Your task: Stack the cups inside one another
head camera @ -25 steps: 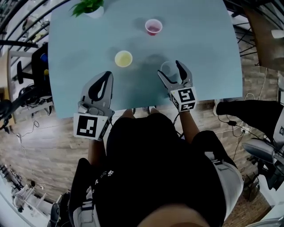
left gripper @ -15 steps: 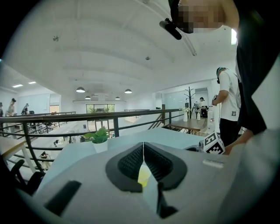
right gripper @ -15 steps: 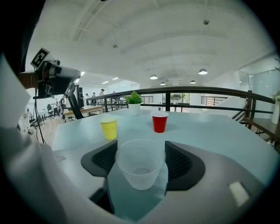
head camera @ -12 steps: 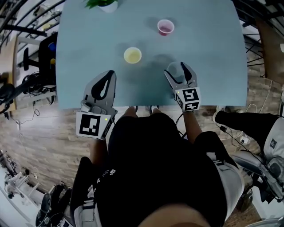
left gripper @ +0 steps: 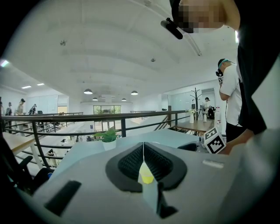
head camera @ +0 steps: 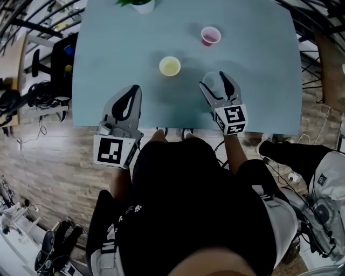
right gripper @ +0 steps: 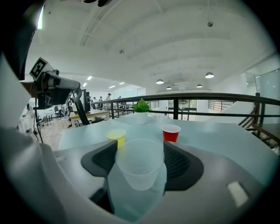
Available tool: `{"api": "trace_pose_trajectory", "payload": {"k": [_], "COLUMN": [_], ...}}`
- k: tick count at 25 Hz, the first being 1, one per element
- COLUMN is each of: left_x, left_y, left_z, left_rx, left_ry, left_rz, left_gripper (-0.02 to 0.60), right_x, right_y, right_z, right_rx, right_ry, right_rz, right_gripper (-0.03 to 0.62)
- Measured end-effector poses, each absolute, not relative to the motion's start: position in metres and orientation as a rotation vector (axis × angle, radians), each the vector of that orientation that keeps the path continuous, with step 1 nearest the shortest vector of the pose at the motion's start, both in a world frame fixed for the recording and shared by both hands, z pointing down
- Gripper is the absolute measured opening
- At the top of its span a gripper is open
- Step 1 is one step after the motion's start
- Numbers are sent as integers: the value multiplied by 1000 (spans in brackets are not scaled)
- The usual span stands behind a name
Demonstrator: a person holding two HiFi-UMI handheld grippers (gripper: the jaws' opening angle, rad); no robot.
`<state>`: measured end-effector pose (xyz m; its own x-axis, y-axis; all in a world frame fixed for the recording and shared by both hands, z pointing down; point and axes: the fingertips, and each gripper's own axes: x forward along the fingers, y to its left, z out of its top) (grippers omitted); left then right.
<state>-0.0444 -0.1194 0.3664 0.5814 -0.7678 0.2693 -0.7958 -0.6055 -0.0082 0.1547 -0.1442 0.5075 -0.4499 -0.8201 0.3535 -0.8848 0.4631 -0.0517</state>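
Nothing is stacked yet: the right hand-held gripper (head camera: 213, 80) holds the clear cup (right gripper: 140, 164) between wide jaws, the left hand-held gripper (head camera: 135, 89) is closed and empty, and the yellow cup (head camera: 170, 66) and red cup (head camera: 210, 36) stand apart on the surface (head camera: 259, 64).

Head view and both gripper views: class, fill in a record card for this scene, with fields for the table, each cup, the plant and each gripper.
Table: pale blue top
Clear cup: between the right gripper's jaws, nearest the person
Yellow cup: upright, alone, mid-table
Red cup: upright, alone, farther back on the right
Plant: white pot at the far edge
Left gripper: jaws together, holding nothing
Right gripper: pads against the clear cup's sides
Stacking: no cup nested yet
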Motion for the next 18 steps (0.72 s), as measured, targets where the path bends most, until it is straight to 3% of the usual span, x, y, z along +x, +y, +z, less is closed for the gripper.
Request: {"api": "trace_pose_trajectory", "payload": {"k": [18], "left_x": [-99], "left_y": [-112], "left_z": [361], "left_rx": [2584], "left_ry": [-1522], "left_rz": [308], "left_gripper": [-2], "right_x": [85], "right_y": [-184], "right_z": [456], "right_rx": [1296], "right_ry": [-2608], "right_rz": [180], "right_gripper": [331]}}
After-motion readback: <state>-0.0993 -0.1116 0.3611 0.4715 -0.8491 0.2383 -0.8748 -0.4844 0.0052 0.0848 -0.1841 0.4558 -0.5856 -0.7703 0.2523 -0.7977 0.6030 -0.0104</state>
